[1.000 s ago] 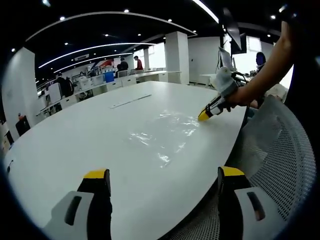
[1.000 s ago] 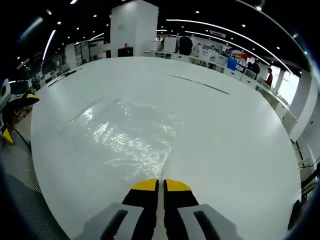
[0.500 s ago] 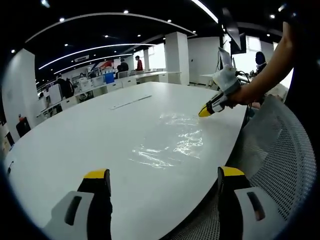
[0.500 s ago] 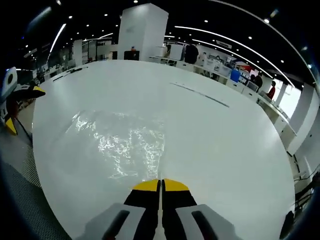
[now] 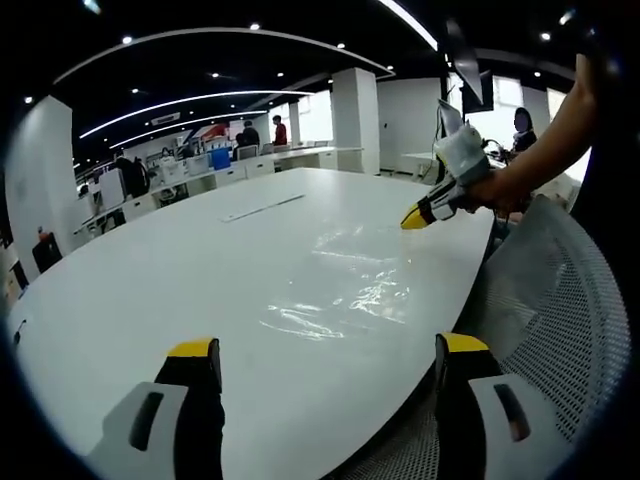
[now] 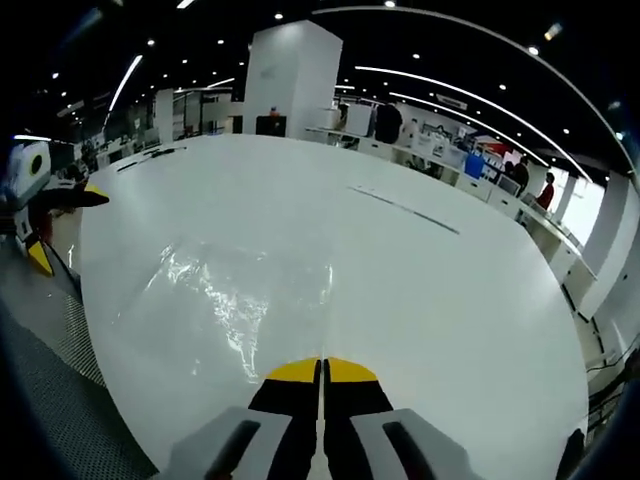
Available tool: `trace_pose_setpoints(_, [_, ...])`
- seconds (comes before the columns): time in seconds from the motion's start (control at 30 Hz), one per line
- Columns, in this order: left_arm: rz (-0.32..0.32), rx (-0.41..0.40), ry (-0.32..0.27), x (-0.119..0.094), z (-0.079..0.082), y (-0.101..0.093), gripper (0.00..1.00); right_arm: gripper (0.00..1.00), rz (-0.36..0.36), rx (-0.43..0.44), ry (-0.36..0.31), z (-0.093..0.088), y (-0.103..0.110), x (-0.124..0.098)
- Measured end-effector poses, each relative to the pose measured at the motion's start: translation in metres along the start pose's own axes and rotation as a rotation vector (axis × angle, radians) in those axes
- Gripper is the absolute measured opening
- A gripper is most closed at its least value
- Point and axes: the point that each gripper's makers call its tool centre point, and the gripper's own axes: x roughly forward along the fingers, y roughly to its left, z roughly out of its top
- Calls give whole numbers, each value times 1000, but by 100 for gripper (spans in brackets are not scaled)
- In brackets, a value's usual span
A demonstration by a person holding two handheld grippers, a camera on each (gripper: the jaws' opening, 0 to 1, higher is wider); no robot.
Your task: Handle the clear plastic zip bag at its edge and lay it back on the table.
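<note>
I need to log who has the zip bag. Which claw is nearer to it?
Right. The right claw is shut at the clear zip bag edge; the left claw is open, short of it.

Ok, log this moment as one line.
left gripper: open, idle | right gripper: shut, raised | zip bag: flat on white table

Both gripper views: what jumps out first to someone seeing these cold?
The crinkled, glinting clear plastic zip bag in the middle of the big white table. Next, the right gripper with yellow tips, held in a person's hand above the bag's far edge in the left gripper view; its jaws look shut in its own view. The left gripper sits open at the near table edge, beside a white mesh chair back.
</note>
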Motion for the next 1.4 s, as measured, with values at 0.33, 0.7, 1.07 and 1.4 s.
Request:
trace_pose_setpoints(0.33, [-35, 6, 7, -1, 1, -5, 88, 0, 8, -28, -39, 13, 9, -16])
trace_pose_setpoints(0.7, [-44, 40, 0, -2, 17, -1, 87, 0, 20, -54, -80, 32, 15, -27])
trace_pose_setpoints(1.07, [-105, 116, -35, 8, 51, -5, 82, 0, 47, -91, -118, 51, 26, -38])
trace_pose_setpoints(1.4, [-132, 174, -56, 15, 74, -7, 76, 0, 73, -127, -141, 63, 40, -44])
